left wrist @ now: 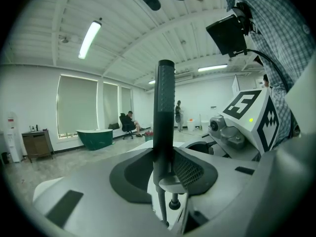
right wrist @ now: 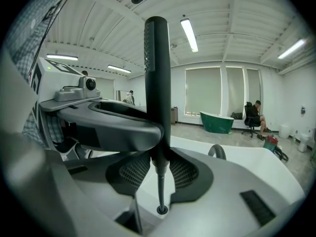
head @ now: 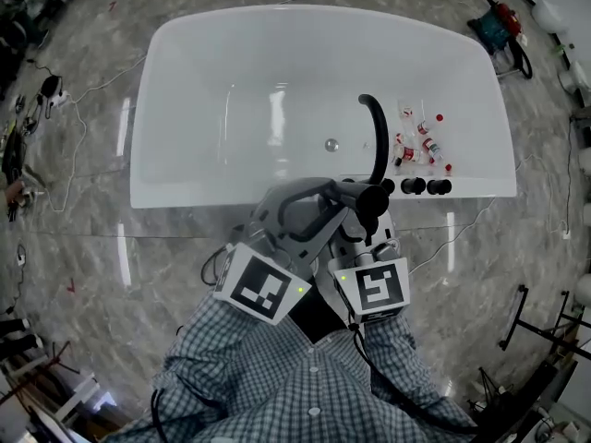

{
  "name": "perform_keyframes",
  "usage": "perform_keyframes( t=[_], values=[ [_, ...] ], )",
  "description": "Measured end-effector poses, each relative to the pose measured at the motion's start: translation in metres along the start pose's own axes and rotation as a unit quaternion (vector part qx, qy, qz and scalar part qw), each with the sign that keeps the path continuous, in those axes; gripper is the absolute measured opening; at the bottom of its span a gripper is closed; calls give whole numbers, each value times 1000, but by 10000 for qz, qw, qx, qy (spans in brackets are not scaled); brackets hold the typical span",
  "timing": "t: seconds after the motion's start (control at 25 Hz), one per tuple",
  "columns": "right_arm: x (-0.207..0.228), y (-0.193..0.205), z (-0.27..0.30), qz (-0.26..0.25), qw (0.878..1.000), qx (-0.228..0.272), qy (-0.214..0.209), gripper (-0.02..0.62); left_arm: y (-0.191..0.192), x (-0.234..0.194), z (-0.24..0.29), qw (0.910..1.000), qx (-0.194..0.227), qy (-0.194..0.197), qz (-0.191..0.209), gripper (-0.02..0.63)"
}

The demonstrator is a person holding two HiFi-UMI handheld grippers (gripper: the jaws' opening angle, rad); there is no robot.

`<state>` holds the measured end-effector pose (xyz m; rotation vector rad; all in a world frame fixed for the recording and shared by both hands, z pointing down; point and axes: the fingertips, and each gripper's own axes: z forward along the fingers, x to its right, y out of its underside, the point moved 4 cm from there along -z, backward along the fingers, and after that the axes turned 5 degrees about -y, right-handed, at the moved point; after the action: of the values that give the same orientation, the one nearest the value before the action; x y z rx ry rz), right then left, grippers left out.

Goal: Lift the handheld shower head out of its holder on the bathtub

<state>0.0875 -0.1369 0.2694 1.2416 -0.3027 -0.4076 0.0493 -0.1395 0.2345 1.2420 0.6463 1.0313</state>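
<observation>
Both grippers clamp one thing. Left gripper (left wrist: 165,168) is clenched on the black stick-shaped handheld shower head (left wrist: 164,102), mesh pads pressing its lower end from both sides. Right gripper (right wrist: 159,163) grasps the same wand just above its neck, jaws tight against it. The wand stands upright, up out of its holder and above the near ledge of the white oval bathtub (head: 231,35). A thin dark hose (right wrist: 161,189) drops straight from its base to a black ring holder (right wrist: 161,210) on the ledge. On that ledge: a black curved faucet spout (head: 377,127) arching over the basin, a row of black round knobs (head: 413,186) just beside it, and small red-capped bottles (head: 417,141) lying near the spout. The person wears a blue checked shirt (head: 277,377) and stands on a grey marble floor (head: 92,247).
</observation>
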Motion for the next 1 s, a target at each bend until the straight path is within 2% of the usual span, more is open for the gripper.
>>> perform_keyframes(
  t=[0.24,0.4,0.76,1.0],
  values=[
    [-5,-39,-16,-104,9993,340,62,121,-38,-1,-16,9997,217,-65,113,129],
    [-7,-61,-23,-200,9983,542,74,121,-61,-4,-24,9988,300,-36,384,129],
    [-6,-117,-36,-427,9953,867,116,121,-112,-14,-38,9960,654,-45,610,129],
    [-16,-147,-47,-651,9922,1059,58,121,-139,-14,-56,9927,798,-109,901,129]
  ],
)
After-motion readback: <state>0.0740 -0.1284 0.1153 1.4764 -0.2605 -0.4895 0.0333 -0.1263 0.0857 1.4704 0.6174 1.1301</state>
